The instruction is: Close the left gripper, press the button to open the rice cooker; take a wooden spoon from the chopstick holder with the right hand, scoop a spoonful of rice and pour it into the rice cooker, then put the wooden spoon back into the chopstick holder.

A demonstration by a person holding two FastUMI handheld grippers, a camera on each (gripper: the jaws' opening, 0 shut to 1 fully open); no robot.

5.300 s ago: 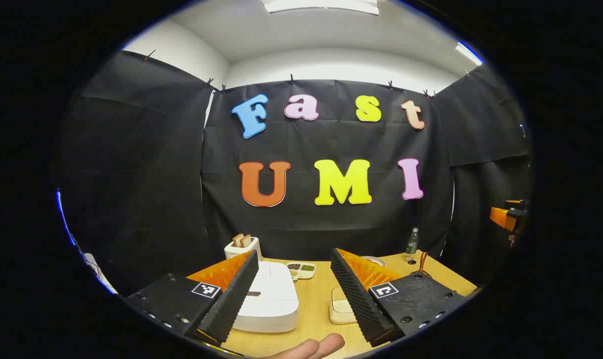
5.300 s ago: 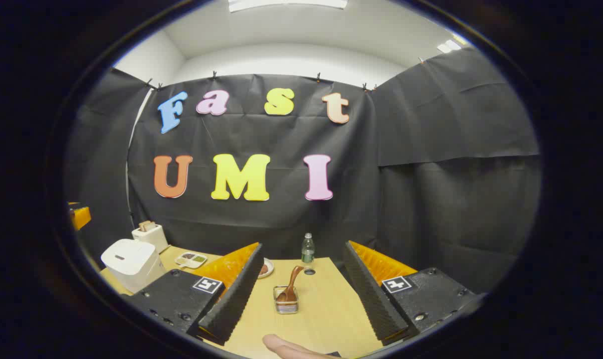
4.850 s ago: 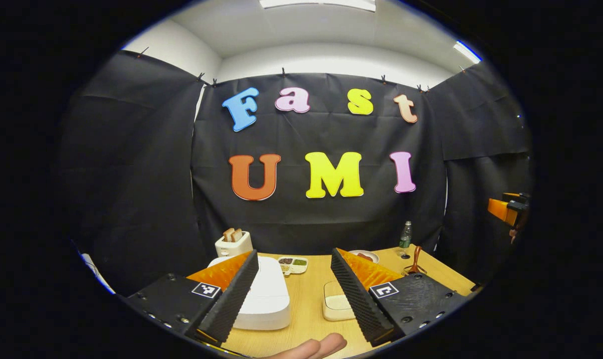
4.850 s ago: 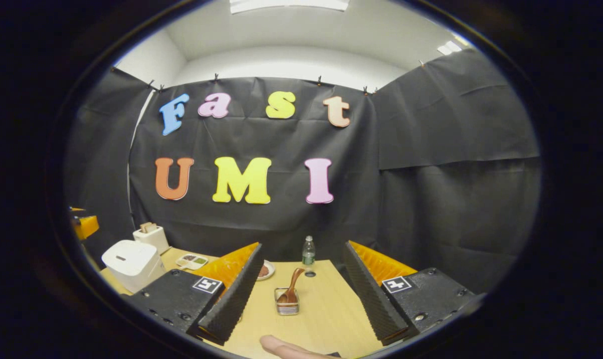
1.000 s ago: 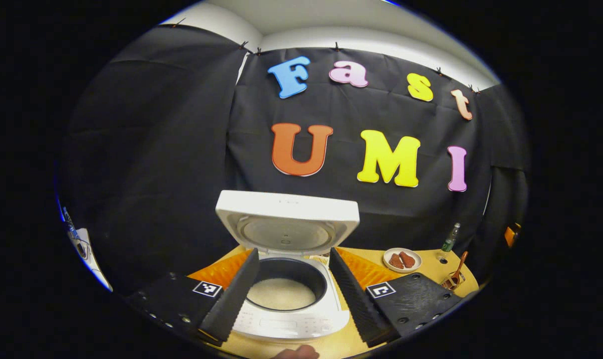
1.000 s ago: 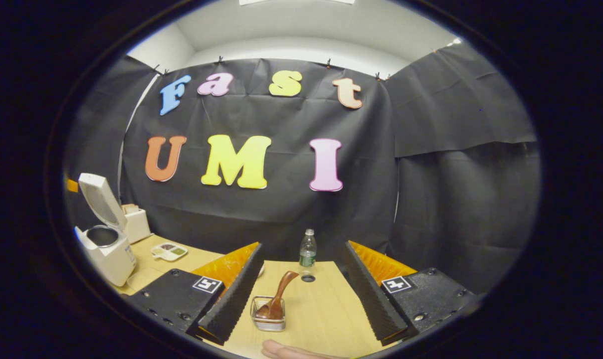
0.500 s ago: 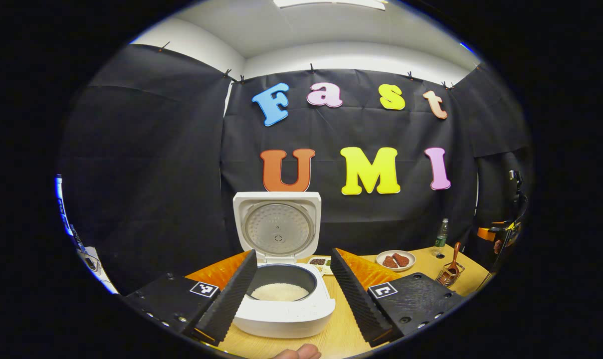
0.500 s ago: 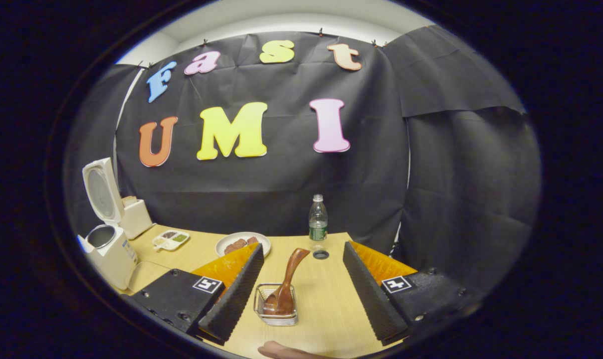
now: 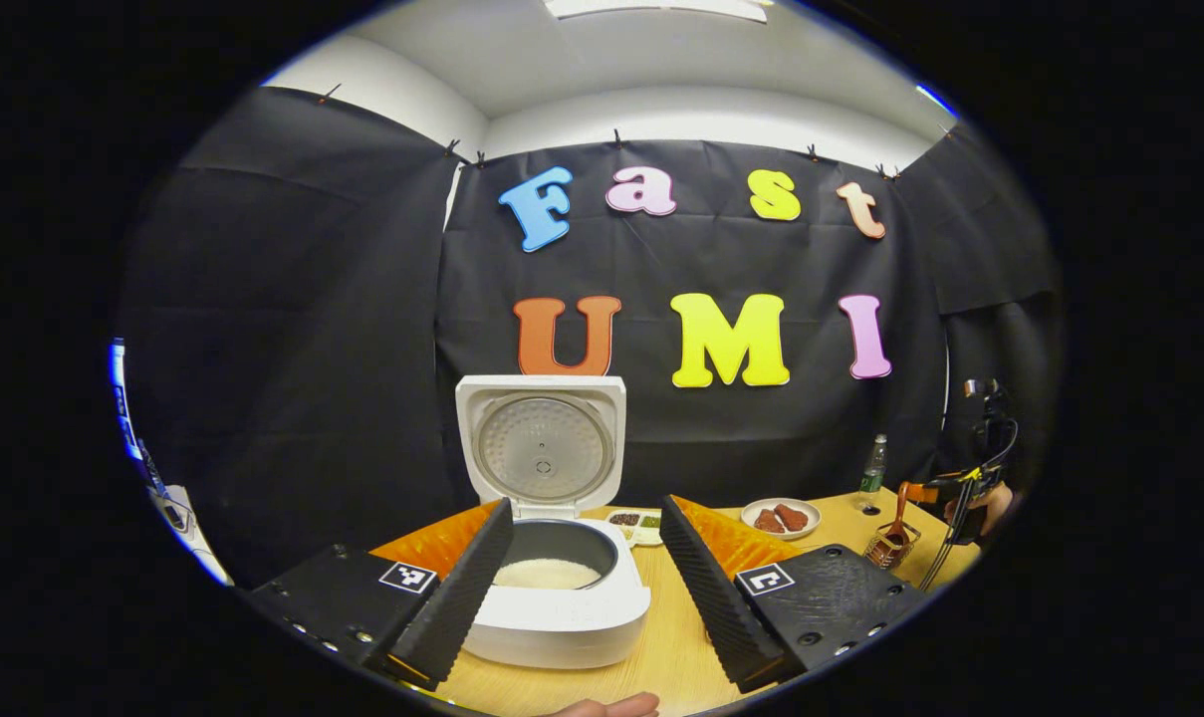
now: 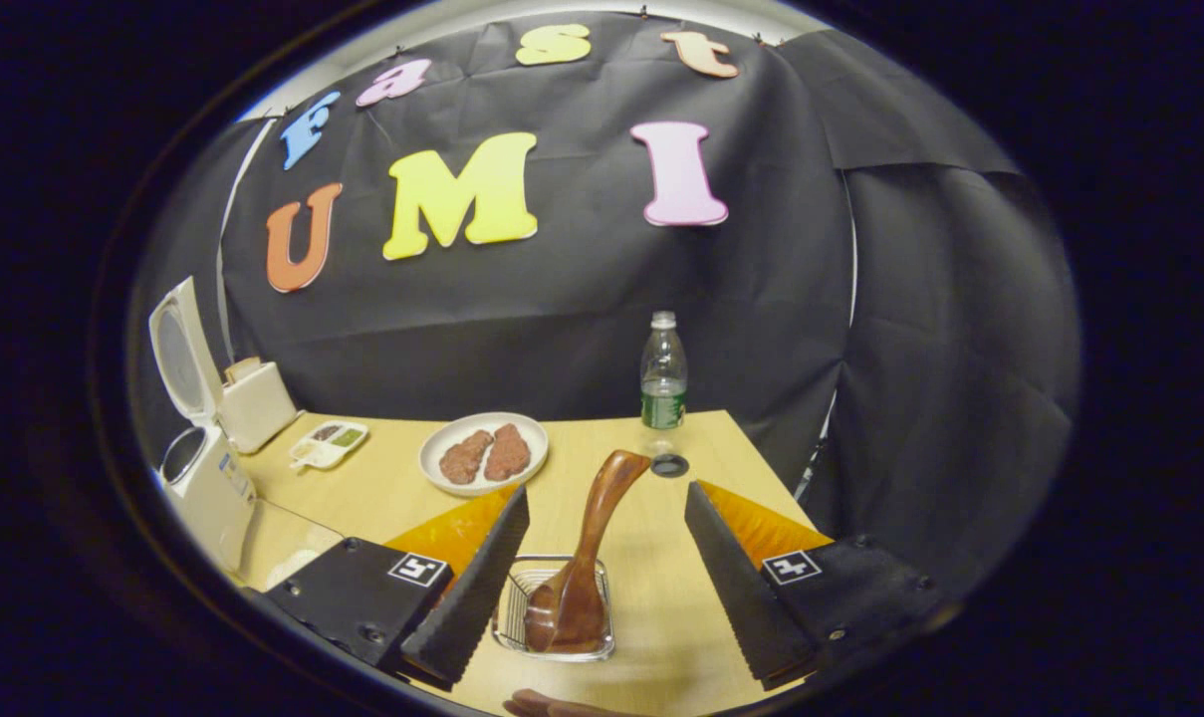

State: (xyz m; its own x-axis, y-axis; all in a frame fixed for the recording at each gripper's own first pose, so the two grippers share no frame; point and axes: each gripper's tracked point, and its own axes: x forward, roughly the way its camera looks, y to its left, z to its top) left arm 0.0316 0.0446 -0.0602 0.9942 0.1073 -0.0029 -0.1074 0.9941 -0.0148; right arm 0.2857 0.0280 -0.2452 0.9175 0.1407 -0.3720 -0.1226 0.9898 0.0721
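- One rice cooker [image 9: 558, 597] on the bench [image 10: 402, 493], lid [image 9: 543, 443] standing upright and open; inner pot holds a layer of white rice [image 9: 547, 574].
- One wire chopstick holder [image 10: 558, 609], one wooden spoon [image 10: 584, 558] in it: bowl end down in the basket, handle leaning up and away toward the bottle.
- One plate [image 10: 483, 454] behind the chopstick holder, two brown pieces of food on it.
- One small divided tray [image 10: 328, 442] between the plate and the rice cooker; dark, green and pale fillings, what they are I cannot tell.
- One clear bottle [image 10: 663, 376], green label, upright behind the chopstick holder, its cap [image 10: 669, 465] lying on the bench just in front of it.
- One toaster [image 10: 253, 399] right behind the rice cooker, bread sticking out of the top.
- One flat pale container [image 10: 281, 553] beside the rice cooker, partly hidden, contents unclear.
- Left gripper [image 9: 586, 578]: jaws wide apart, holding nothing, rice cooker showing between them.
- Right gripper [image 10: 606, 570]: jaws wide apart, one on each side of the chopstick holder, not touching the wooden spoon.
- In the left gripper view, right gripper is far off at the chopstick holder, hand [image 9: 990, 503] on it.
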